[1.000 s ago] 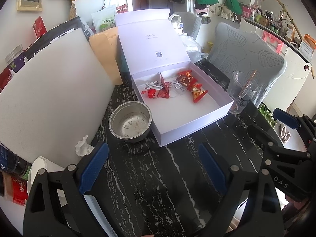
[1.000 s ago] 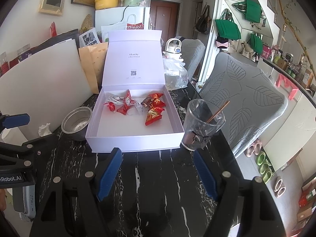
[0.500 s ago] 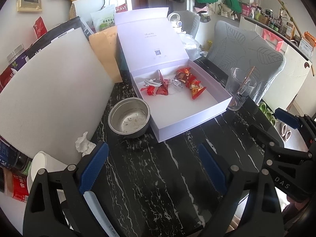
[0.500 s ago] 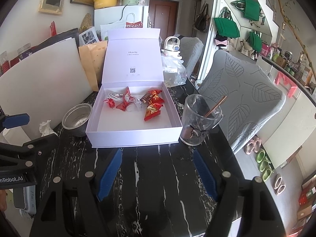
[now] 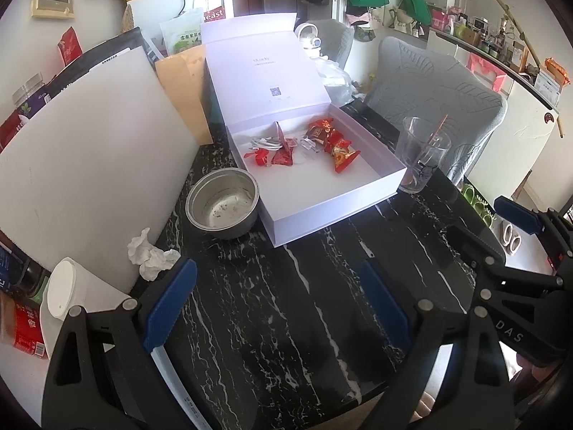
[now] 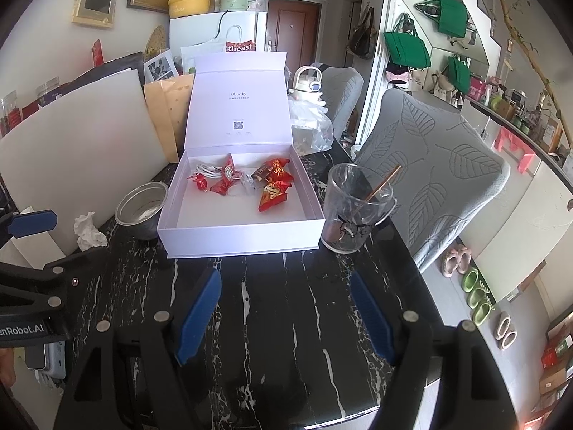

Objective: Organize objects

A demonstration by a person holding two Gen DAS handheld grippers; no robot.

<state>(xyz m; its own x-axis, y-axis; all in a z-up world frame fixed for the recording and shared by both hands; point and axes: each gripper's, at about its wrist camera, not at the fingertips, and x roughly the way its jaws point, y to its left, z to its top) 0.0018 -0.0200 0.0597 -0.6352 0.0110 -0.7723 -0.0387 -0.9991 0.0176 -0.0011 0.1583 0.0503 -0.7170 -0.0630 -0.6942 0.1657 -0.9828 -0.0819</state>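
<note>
Hovering open, both tools (image 5: 279, 297) (image 6: 286, 311) face box (image 6: 236, 240)

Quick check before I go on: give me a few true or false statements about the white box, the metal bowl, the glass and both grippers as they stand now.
1. The white gift box has its lid standing open. True.
2. The round metal bowl holds red candy wrappers. False: the red candy wrappers lie in the box; the bowl shows only crumbs.
3. The clear drinking glass holds a thin stick. True.
4. The left gripper grips the crumpled white tissue. False: its jaws are open and empty.
5. The right gripper is open above the black marble table. True.
</note>
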